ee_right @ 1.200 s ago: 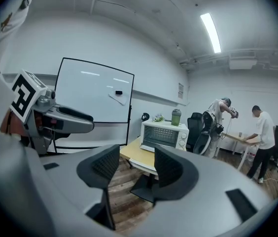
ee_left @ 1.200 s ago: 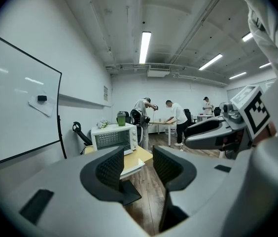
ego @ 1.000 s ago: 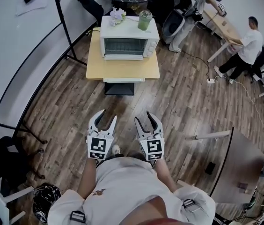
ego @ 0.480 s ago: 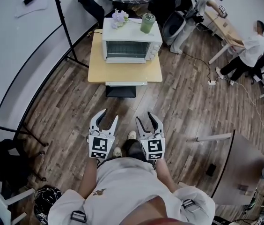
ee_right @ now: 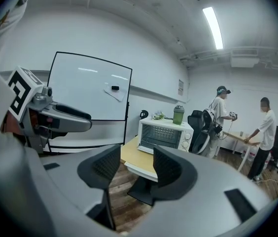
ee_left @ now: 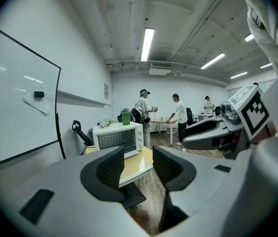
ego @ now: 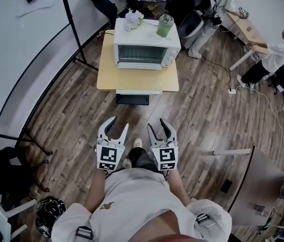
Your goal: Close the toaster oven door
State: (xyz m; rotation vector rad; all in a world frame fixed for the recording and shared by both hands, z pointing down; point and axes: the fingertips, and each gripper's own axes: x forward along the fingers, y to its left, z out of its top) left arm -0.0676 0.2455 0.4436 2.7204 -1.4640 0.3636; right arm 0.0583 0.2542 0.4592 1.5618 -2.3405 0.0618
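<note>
The toaster oven (ego: 144, 47) stands on the desk (ego: 137, 79) straight ahead, well apart from the left gripper (ego: 119, 123) and right gripper (ego: 157, 124), both empty, jaws slightly apart.

Seen from the person, the toaster oven (ego: 144, 47) stands at 12 o'clock, at the back of a small table (ego: 132, 77). On the oven's top, flowers (ego: 133, 18) lie at 11 o'clock and a lidded tumbler (ego: 165, 25) at 1. A whiteboard (ego: 16, 44) runs along 10 o'clock. An office chair (ego: 190, 24) sits at 1 o'clock, just right of the oven. Farther out at 2, two people (ego: 275, 57) stand at a desk (ego: 242, 26). A power strip (ego: 231, 91) lies on the floor between that desk and the small table.
</note>
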